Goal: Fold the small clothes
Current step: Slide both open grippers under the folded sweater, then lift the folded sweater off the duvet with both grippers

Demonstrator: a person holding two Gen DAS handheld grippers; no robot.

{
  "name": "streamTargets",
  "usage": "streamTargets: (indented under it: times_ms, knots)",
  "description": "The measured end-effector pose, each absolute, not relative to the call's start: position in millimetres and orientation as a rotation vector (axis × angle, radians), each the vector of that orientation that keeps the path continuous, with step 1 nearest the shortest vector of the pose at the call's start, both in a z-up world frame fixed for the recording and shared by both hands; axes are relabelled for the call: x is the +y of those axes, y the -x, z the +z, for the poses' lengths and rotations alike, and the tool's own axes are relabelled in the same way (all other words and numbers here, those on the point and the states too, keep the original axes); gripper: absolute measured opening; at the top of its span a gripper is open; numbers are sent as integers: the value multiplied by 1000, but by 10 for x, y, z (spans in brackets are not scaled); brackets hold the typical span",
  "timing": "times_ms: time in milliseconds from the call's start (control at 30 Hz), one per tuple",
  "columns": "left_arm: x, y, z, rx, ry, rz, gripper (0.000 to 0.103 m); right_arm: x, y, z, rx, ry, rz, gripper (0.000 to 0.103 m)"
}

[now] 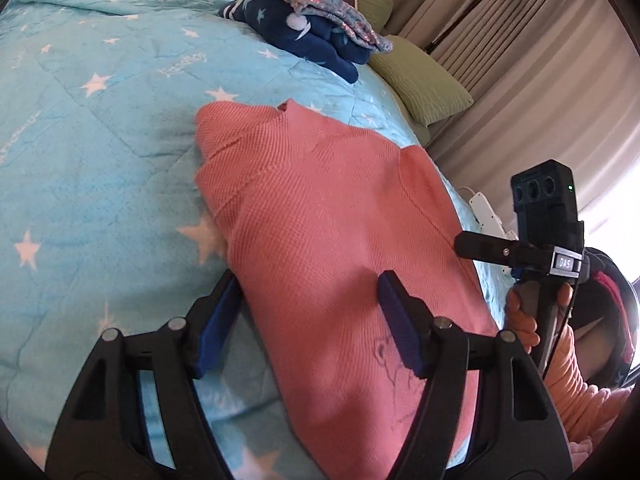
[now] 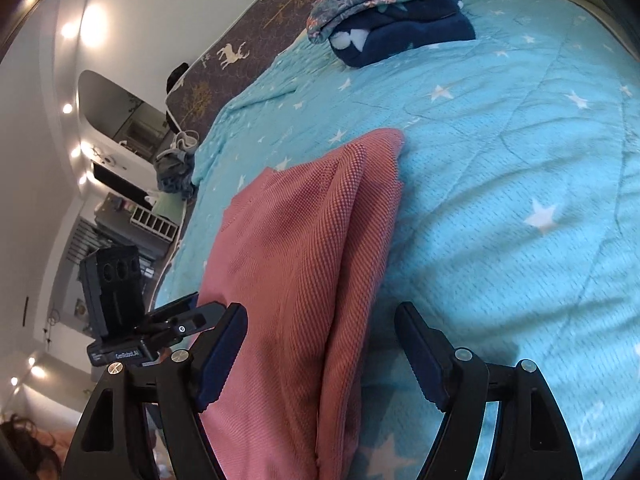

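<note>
Pink knit garment (image 1: pixel 328 216) lies on the blue star quilt (image 1: pixel 100 128) of the bed, partly folded: sides turned in toward the middle, a long doubled ridge running down it in the right wrist view (image 2: pixel 304 264). Judged mid-fold, the length not yet brought over.

Left tool (image 1: pixel 312 328): fingers apart, straddling the garment's near left edge, 1 pad off the cloth at 9 o'clock, the other over the pink at 3 o'clock. Gripping nothing. Placement suits pinning or pinching that edge.

Right tool (image 2: pixel 320 356): fingers apart, the folded ridge passing between them, clamped on nothing. Whether the pads touch cloth cannot be told.

Finished pile at 12 o'clock: navy star garment (image 1: pixel 304 44) with a floral garment (image 1: pixel 320 4) on top, well apart from the work, likely parked there to keep the fold zone free.

Edges: green pillow (image 1: pixel 420 80) sits at 1 o'clock by the bed's right edge, and the garment's right side runs near that edge. Open quilt spreads from 9 to 11 o'clock in the left view, so there is room to fold away from the drop.
</note>
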State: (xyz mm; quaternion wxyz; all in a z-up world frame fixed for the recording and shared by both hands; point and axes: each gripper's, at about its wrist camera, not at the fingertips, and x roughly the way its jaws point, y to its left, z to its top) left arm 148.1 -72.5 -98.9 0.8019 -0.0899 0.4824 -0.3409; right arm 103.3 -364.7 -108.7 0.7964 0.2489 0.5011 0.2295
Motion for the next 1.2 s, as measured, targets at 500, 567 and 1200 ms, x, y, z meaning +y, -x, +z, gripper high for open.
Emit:
streamTargets:
  times_ms: [500,567,1200]
  knots:
    - [-865,-1636,-1007,975,139,-779,45,-3553,-1258,-1178,1053,-508,556,29]
    - [-898,-1598,-933,951,115,-772,33,-3598,-1259,-1204,1057,-582,557,21]
    - [-1366,-1036,622,495,-174,-734,28,-3727,-554,498,623,-348,473,18]
